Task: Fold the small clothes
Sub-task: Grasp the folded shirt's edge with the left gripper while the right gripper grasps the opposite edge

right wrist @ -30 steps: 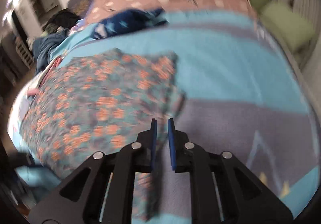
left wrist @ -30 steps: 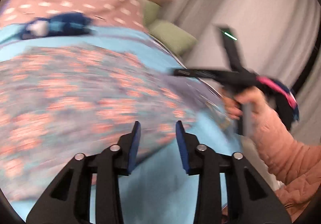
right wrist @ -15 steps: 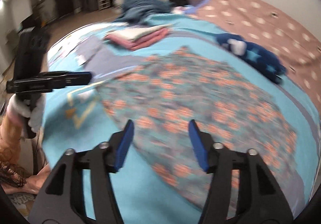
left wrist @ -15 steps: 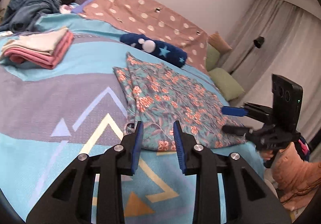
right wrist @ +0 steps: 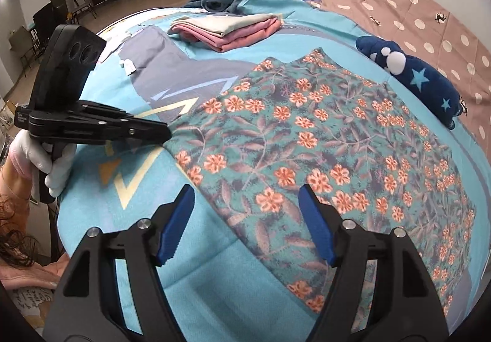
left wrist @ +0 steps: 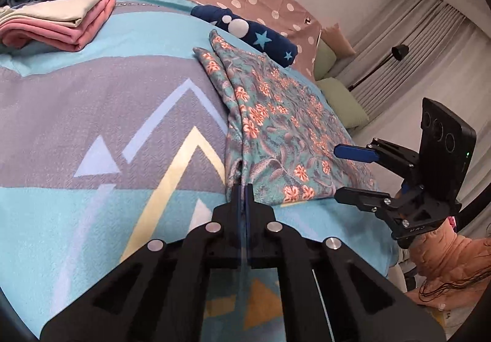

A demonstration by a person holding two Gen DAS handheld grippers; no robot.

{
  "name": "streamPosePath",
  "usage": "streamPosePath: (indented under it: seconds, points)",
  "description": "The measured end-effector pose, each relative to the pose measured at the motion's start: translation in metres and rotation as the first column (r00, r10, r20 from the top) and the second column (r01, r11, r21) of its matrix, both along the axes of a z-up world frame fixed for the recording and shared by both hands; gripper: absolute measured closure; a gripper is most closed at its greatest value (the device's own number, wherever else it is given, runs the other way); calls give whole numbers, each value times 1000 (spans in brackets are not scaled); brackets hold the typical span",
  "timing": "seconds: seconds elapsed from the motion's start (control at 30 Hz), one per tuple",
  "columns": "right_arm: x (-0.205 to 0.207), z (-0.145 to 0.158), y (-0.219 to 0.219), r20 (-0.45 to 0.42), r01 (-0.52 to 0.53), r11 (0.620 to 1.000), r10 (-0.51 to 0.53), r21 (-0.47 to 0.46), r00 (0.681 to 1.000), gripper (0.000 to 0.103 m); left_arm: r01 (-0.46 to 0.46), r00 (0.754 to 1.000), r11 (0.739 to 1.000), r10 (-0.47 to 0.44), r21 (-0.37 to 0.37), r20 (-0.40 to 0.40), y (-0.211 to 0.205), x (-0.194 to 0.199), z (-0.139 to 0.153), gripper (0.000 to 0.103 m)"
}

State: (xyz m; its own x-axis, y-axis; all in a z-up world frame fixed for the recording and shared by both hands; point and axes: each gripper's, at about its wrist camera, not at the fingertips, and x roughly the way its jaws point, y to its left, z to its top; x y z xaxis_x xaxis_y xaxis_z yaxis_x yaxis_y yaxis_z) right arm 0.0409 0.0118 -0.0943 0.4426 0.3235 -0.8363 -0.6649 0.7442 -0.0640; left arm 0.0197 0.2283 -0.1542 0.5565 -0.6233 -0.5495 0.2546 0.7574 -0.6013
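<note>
Holding the near corner of the floral garment (left wrist: 276, 115) with my left tool (left wrist: 242, 191) pinched on it; the garment's spread flat on the bed (left wrist: 92, 115). My right tool (right wrist: 245, 219) hangs spread wide over its near edge, gripping nothing. Lifting one-sided would probably bunch it up, I reckon.

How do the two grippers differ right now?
The left gripper is shut on the floral garment at its corner; the right gripper is wide open, holding nothing. The left touches the cloth; the right hovers over its near edge. Both have black frames and blue pads.
</note>
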Motion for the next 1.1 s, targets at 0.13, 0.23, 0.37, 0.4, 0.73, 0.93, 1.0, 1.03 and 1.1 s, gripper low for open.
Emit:
streamPosePath:
  seconds: [0.13, 0.23, 0.37, 0.4, 0.73, 0.93, 1.0, 1.03, 1.1]
  points:
    - [-10, -3, 23, 57, -73, 996, 76, -47, 996, 29, -5, 999, 999, 3, 40, 32, -2, -8, 7, 101]
    - [-22, -11, 40, 106, -129, 986, 140, -102, 985, 26, -36, 997, 999, 37, -13, 75, 12, -8, 18, 70]
    - [-25, -18, 53, 141, -108, 985, 127, -136, 982, 26, -40, 991, 995, 52, -94, 123, 24, 25, 31, 48]
    - [-25, -20, 54, 147, -96, 986, 117, -139, 982, 26, -13, 994, 992, 27, -128, 105, 23, 43, 30, 48]
    - [-12, -36, 69, 247, 22, 979, 29, -203, 969, 28, 116, 990, 972, -130, -202, -55, -25, 161, 1, 66]
    - [-2, -37, 76, 281, 54, 982, -1, -179, 960, 79, 23, 996, 976, -41, -216, -78, -12, 163, -8, 96]
    - [-4, -35, 73, 281, 33, 987, 13, -158, 960, 92, -1, 997, 974, -16, -224, -70, -4, 160, -9, 96]
    - [-3, -35, 70, 273, 22, 989, 19, -146, 962, 92, -10, 997, 971, -10, -239, -80, -1, 161, -11, 96]
    - [-1, -34, 66, 263, 14, 989, 25, -145, 964, 83, -5, 995, 967, -21, -256, -97, 1, 161, -14, 96]
